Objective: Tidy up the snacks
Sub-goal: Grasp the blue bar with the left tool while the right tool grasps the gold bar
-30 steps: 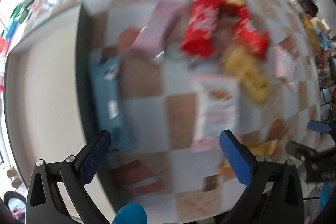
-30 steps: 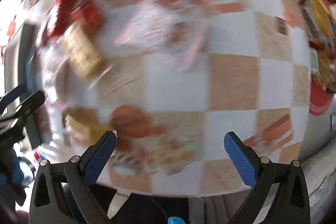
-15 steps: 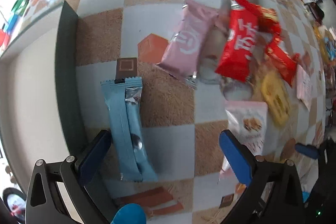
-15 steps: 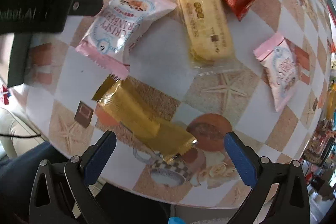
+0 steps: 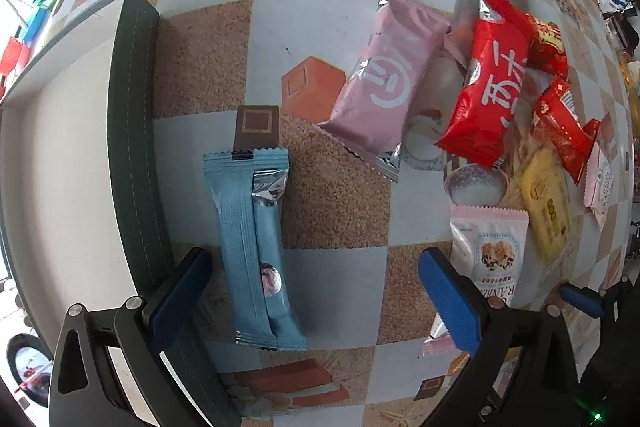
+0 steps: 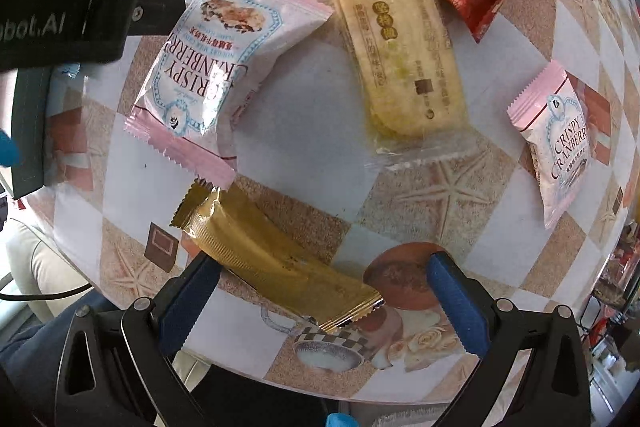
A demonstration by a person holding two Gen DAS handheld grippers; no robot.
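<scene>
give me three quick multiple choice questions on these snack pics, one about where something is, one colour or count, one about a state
1. Where does the light blue packet lie?
A. on top of the red packets
B. between the left tool's open fingers, beside the dark tray rim
C. inside the tray

2. How many pink "Crispy Cranberry" packets show in the right wrist view?
A. one
B. two
C. four

3. What state is the right tool in?
A. open, with the gold packet lying between its fingers
B. shut on the gold packet
C. shut on nothing

Answers: 1 B, the blue packet lies flat on the checked tablecloth next to the rim. 2 B, a large one at left and a smaller one at right. 3 A, both blue pads stand wide apart.
</scene>
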